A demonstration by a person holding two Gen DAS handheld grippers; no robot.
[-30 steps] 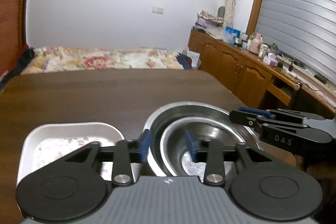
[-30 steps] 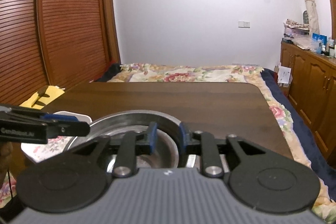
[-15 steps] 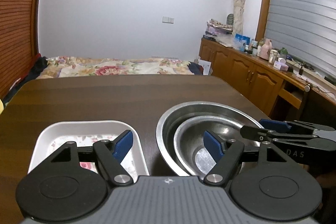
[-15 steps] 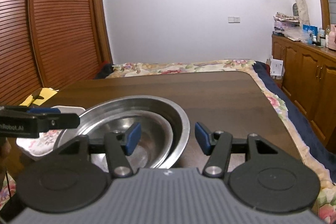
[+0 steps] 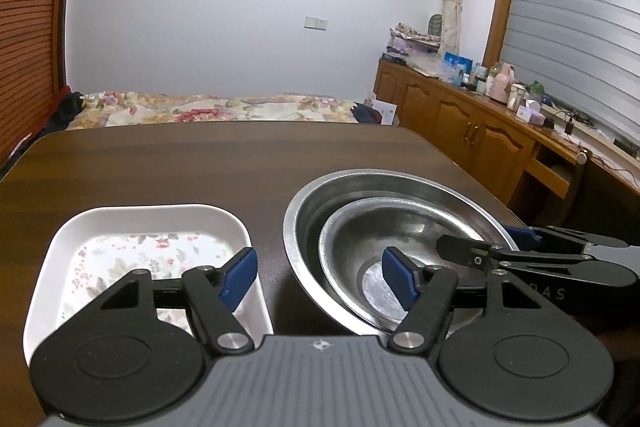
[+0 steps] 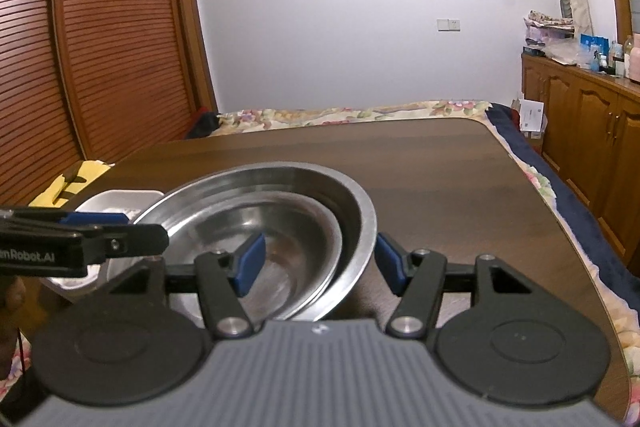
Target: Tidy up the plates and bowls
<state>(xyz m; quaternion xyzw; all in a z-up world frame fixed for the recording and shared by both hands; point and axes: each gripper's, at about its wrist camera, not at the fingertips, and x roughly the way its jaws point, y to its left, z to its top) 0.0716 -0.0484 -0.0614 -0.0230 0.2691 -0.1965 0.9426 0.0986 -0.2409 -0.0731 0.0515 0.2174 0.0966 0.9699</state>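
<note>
A large steel bowl (image 5: 400, 181) stands on the dark table with a smaller steel bowl (image 5: 384, 239) nested inside it. Left of them lies a white rectangular plate (image 5: 132, 259) with a flower print. My left gripper (image 5: 320, 281) is open, one pad over the plate's right edge and the other over the small bowl. In the right wrist view the large bowl (image 6: 352, 199) and small bowl (image 6: 288, 227) sit just ahead. My right gripper (image 6: 320, 263) is open, its left pad inside the small bowl and its right pad outside the large bowl's rim, holding nothing.
The dark wooden table (image 6: 440, 167) stretches ahead to a bed with a flowered cover (image 5: 220, 107). Wooden cabinets (image 5: 460, 127) with bottles line the right wall. A slatted wooden door (image 6: 100, 47) is on the left, and a yellow item (image 6: 72, 183) lies by the table's left edge.
Both grippers were shut on the bowl rims a second ago. They have opened wide and drawn back a little, leaving the nested bowls resting on the table.
</note>
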